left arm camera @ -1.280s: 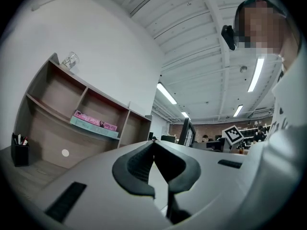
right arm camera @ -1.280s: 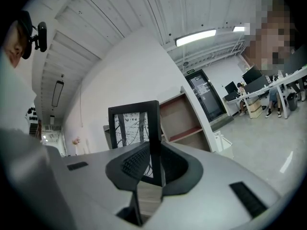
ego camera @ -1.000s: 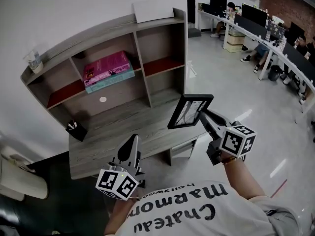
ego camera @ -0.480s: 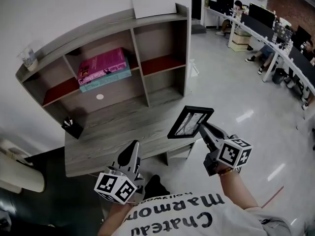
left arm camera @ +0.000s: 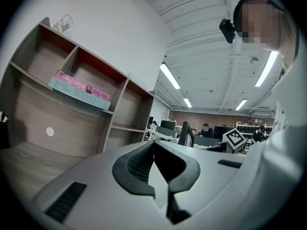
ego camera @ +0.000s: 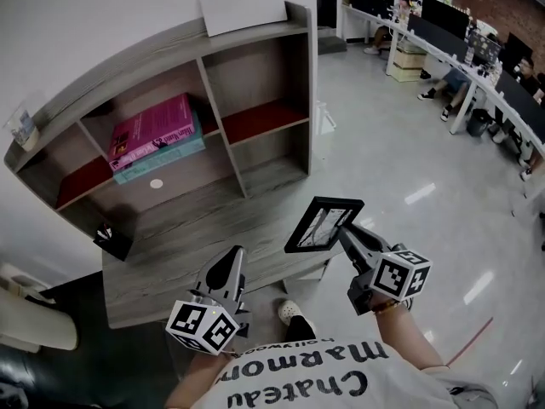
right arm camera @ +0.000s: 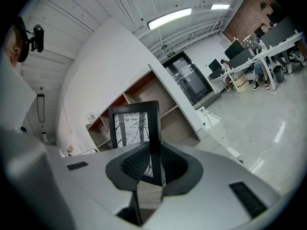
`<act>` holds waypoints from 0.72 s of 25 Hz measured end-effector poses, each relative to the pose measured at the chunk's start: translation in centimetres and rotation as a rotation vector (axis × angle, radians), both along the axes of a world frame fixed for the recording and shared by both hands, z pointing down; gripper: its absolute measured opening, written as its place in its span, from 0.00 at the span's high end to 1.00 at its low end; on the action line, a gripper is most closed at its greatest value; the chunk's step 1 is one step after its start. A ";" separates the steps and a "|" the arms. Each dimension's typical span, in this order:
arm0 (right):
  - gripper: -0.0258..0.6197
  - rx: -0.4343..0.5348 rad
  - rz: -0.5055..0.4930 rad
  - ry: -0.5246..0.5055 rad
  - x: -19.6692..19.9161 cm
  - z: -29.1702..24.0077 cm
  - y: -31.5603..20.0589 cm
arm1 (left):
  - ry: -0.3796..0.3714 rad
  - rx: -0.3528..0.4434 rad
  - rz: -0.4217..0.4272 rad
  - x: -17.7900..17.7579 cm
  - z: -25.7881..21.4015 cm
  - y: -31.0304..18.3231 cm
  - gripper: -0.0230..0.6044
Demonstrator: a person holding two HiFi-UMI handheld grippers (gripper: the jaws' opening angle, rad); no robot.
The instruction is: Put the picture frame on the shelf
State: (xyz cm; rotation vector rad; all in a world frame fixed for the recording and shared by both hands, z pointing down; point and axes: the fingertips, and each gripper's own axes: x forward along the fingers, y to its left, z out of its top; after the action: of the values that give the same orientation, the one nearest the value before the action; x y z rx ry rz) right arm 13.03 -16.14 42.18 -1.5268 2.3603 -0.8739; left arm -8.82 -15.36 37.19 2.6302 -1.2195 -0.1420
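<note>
A black picture frame (ego camera: 323, 224) with a branch print is clamped by its edge in my right gripper (ego camera: 342, 232), held in the air off the desk's right front corner. In the right gripper view the picture frame (right arm camera: 135, 124) stands upright between the pads (right arm camera: 144, 166). The grey wooden shelf unit (ego camera: 255, 41) rises at the back of the desk (ego camera: 196, 228), with open compartments. My left gripper (ego camera: 232, 256) hovers over the desk's front edge; its jaws are together with nothing between them, as the left gripper (left arm camera: 153, 143) view shows.
Pink and teal books (ego camera: 153, 136) lie on a middle shelf. A black pen holder (ego camera: 111, 239) stands at the desk's left. A white board (ego camera: 243, 8) lies on top of the shelf unit. Office desks with seated people (ego camera: 460, 49) fill the far right.
The view has shifted; the shelf and desk sit further left and away. My right gripper with the frame has come slightly back toward my body. The left gripper holds about the same.
</note>
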 end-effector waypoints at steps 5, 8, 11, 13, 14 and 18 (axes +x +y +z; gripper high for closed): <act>0.84 -0.016 -0.015 -0.011 1.1 0.0 -3.6 | 0.011 0.009 0.025 2.6 -0.6 -5.1 0.94; 0.84 -0.016 -0.025 -0.016 1.9 -0.3 -6.4 | 0.017 0.015 0.031 4.1 -1.2 -8.2 0.94; 0.84 -0.006 -0.037 -0.032 2.5 -1.0 -9.3 | 0.015 0.030 0.034 5.1 -2.2 -10.9 0.94; 0.84 0.001 -0.051 -0.038 2.7 -1.6 -11.3 | 0.016 0.041 0.023 5.3 -3.0 -12.5 0.94; 0.84 0.006 -0.060 -0.041 2.7 -1.9 -12.2 | 0.016 0.046 0.015 5.3 -3.3 -13.3 0.94; 0.84 0.040 -0.101 -0.043 2.6 -3.6 -15.7 | 0.019 0.066 -0.012 5.5 -4.4 -15.8 0.94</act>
State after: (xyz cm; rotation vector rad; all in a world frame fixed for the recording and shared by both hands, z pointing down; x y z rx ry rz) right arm 15.61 -31.85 38.60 -1.3699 2.4269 -0.8668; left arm -3.36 -31.19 32.80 2.6712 -1.2457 -0.2131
